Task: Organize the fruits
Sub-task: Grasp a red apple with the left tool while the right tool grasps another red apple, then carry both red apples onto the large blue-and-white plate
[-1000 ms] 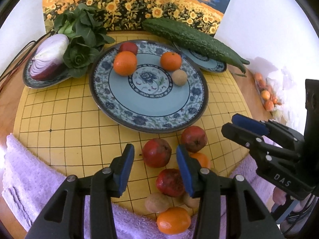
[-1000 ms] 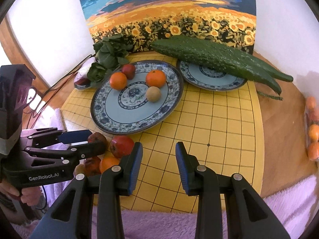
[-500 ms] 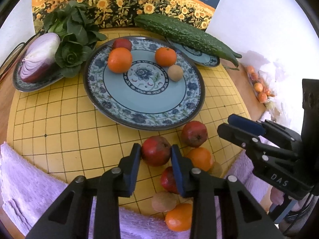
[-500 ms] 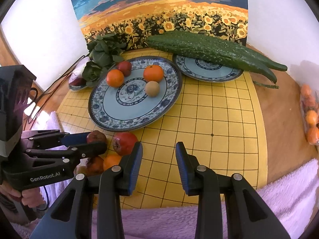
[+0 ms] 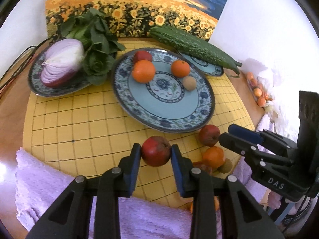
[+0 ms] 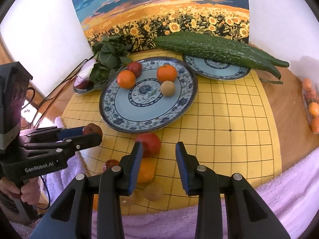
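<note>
Between the blue pads of the left gripper [image 5: 156,154]: a dark red fruit [image 5: 156,153], round and slightly dimpled, clamped on both sides, apparently just above the yellow grid board [image 5: 79,123]. Right gripper [image 6: 159,160] apart and empty, hanging over the board beside another red fruit [image 6: 149,144].

Step in hand, by judgement: pick-up made, carry to the big plate [image 5: 207,99] not yet begun. Next move: a short lift forward over the raised rim, then a gentle release on bare glaze, away from the two oranges [image 5: 144,71], the small tan fruit [image 5: 189,83] and the red one already there, since round skins roll.

Plate glossy ceramic, blue floral border. Loose fruit near the board's edge: an orange [image 5: 213,157], smooth and bright. Purple towel [image 5: 49,179] fluffy. Bitter gourd [image 5: 191,46] long, warty, across a smaller plate.
</note>
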Motion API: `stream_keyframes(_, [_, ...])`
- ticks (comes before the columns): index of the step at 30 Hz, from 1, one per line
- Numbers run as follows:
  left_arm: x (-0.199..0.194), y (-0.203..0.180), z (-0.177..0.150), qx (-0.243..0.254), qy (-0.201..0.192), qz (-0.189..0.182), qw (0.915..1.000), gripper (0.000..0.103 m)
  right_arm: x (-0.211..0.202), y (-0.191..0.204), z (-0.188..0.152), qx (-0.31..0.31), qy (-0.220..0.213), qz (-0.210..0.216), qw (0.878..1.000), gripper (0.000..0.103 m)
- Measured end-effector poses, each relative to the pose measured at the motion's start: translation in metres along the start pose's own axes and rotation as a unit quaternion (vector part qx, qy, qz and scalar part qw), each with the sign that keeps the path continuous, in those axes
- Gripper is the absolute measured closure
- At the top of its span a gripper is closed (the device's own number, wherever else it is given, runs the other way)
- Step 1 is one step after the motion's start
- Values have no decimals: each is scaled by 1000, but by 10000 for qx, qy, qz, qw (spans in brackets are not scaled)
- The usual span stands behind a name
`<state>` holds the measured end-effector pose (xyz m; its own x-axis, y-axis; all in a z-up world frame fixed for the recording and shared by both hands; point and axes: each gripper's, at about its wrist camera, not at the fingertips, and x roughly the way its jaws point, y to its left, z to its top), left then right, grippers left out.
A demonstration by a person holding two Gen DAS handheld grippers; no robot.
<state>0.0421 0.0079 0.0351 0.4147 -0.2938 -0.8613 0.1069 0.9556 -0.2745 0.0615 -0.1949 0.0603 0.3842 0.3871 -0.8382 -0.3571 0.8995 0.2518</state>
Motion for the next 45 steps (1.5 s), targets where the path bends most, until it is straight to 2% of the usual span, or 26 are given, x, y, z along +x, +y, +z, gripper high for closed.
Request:
stream_keyframes(15, [-5,14,-5,-188,-15,-12,9998,71,16,10,4,-19,209,-51,9998,65])
stream_keyframes(26, [-10,14,-3,-473,-69,77,9988,71,26,11,8,-231,356,200,9989,66])
stream_keyframes(28, [-11,13,-2,-523,-84,111,9985,71,26,11,8,-279,358,261,9986,69])
stream_keyframes(45, [-12,7,18,-655,-308,326,9968,71,3,-9,6,-331,245,447,9982,69])
